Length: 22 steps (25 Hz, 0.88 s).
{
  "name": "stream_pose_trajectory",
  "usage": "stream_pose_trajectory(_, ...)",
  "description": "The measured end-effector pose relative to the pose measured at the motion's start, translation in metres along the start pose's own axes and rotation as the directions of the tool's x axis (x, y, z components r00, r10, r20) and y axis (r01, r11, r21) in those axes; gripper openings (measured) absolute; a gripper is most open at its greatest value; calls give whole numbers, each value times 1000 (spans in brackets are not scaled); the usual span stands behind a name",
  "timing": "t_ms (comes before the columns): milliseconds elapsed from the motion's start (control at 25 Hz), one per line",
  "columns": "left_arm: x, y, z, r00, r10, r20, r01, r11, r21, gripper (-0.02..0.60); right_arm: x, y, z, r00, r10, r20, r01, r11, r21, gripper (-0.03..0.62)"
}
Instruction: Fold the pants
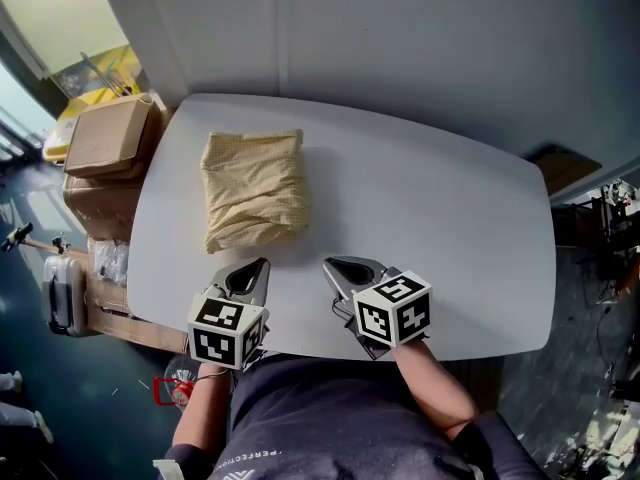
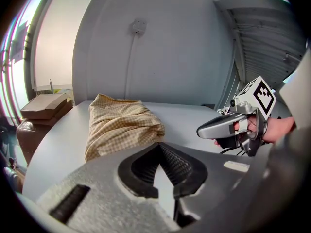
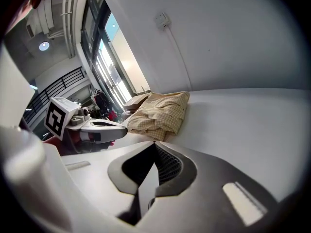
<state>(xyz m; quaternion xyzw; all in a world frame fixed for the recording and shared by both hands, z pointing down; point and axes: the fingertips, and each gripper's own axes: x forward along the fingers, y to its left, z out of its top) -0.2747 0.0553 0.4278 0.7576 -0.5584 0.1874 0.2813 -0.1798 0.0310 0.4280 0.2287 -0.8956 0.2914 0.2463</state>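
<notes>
Pants [image 1: 254, 190] lie as a compact yellow-checked bundle on the far-left part of the table [image 1: 450, 218], well apart from both tools. They look folded already, tho a bit puffy, w/ edges not quite square. Left gripper [image 1: 258, 268] hangs over the near part of the table, jaws pressed together, nothing btwn them. Right gripper [image 1: 335, 266] is just beside it, jaws also pressed together, empty. Both point toward the bundle w/o touching it.

My read: the fold is done or nearly so. The step in hand is then either a last tidy or parking the tools.

If you tidy:
- Go in w/ jaws together & press the top layer down w/ the flat of the closed tips.
- Put one tool on each side so the bundle doesn't skid.
- Smooth from the folded side toward the loose edges. Going against them will likely spring the layers open. Which side is which I can't tell from here, so check first.
- The cloth looks light & soft, so a snagged tip could drag the whole stack.
- Pinch only if a corner needs re-laying, & take just the top layer.
- The bundle sits near the table's left edge, w/ a cardboard box [image 1: 105, 138] beyond it, so nudge it inward, never outward.

If no tidy is needed, rest both tools clear of the cloth.
</notes>
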Motion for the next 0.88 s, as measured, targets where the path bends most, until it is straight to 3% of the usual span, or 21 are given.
stream_pose_trajectory(440, -10, -2, -10, 1000, 21, -8, -21, 1000, -8, -11, 5, 15, -3, 999, 43, -20, -43, 999, -10, 0)
stream_pose_trajectory(880, -9, 7, -11, 1000, 20, -12, -20, 1000, -2, -8, 5, 13, -9, 999, 31, -29, -31, 999, 18, 0)
